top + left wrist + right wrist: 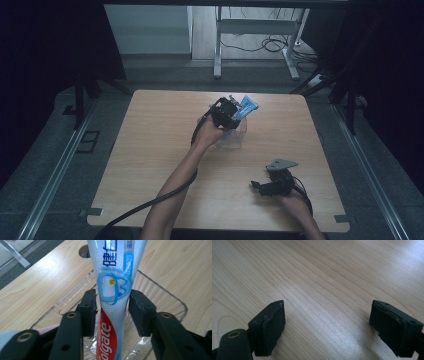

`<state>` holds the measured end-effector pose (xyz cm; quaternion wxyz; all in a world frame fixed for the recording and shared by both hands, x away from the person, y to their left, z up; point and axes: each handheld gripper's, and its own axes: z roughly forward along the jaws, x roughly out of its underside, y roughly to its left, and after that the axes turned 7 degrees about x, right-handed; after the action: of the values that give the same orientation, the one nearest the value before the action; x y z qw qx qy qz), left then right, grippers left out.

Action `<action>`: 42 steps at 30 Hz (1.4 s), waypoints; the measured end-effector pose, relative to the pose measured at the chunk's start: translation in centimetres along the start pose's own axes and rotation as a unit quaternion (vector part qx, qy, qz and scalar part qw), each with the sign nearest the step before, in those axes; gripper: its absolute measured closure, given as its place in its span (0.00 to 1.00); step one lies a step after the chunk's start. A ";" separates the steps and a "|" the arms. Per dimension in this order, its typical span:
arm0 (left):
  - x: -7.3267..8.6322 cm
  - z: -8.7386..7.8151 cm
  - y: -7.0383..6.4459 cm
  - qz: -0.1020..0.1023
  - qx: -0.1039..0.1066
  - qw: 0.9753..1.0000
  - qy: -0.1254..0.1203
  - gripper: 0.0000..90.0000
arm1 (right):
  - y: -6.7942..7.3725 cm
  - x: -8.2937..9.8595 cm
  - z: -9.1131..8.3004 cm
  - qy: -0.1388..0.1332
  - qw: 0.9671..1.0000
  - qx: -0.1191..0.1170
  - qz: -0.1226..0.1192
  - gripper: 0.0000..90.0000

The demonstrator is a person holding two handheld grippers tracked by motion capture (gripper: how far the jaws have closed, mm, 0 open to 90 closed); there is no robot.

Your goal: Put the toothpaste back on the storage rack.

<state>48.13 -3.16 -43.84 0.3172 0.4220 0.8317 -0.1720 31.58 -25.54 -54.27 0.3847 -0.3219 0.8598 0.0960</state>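
We see a Colgate toothpaste tube (113,290) clamped between the left gripper (112,308) jaws, both pads pressing its sides. The tube sits over a clear plastic container (160,290), lower end down inside it; whether it touches the bottom we cannot tell. In the high view the container (236,136) stands mid-table toward the far edge, tube's blue end (248,106) sticking up past the left gripper (231,111). Right gripper (327,325): jaws wide apart, holding nothing, bare wooden table (324,277) between them. In the high view it (259,187) sits near the front right of the table (150,150), well apart from the container.
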 end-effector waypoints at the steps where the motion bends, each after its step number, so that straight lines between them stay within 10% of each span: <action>1: 0.0 -0.1 0.0 -0.001 -0.001 1.000 -0.001 0.60 | 0.0 0.0 0.0 0.000 1.000 0.000 0.000 0.14; 20: 0.8 -3.3 -0.4 -0.037 0.038 0.997 -0.047 0.16 | 0.0 0.0 0.0 0.000 1.000 0.000 -0.001 0.14; 42: 3.6 -6.5 -2.3 -0.017 0.040 0.997 -0.058 0.15 | 0.0 0.0 0.0 0.000 1.000 0.000 -0.001 0.14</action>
<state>42.20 1.18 -41.42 0.3451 0.4099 0.8110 -0.2349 31.59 -25.53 -54.26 0.3847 -0.3227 0.8595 0.0956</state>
